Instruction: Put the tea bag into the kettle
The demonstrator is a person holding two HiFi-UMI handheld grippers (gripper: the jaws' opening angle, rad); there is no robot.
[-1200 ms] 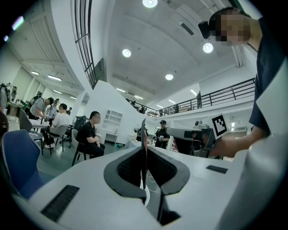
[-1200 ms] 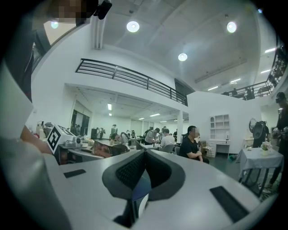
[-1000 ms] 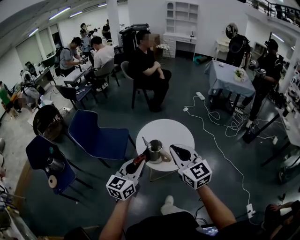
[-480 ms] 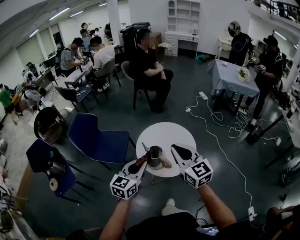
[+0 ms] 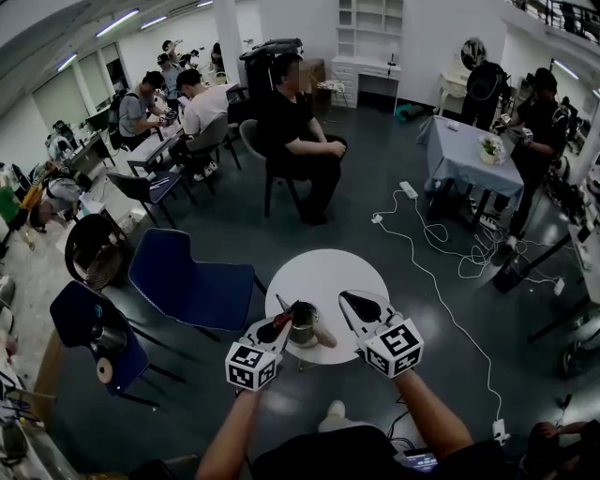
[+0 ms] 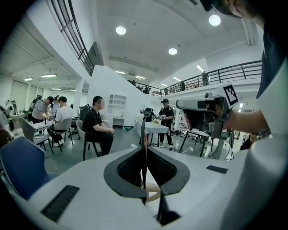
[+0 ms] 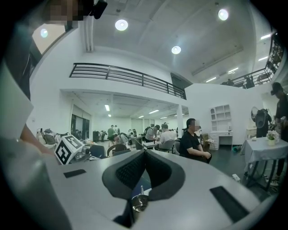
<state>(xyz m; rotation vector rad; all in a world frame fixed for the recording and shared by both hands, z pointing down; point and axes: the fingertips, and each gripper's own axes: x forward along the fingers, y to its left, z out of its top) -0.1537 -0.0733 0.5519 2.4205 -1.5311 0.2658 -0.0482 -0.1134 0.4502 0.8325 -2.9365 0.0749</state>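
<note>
Large open lab hall, dark floor. Far left, people (image 5: 202, 103) sit at work desks (image 5: 155, 150). Blue chairs (image 5: 187, 281) near left. Cables (image 5: 469, 248) trail at my right. White shelving (image 5: 370, 28) at far wall. Mezzanine railing (image 7: 126, 74) overhead.

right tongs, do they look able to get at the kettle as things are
Probably yes: the right tongs hang shut just right of the kettle, only bare table between; the left tongs sit on its far side.
</note>
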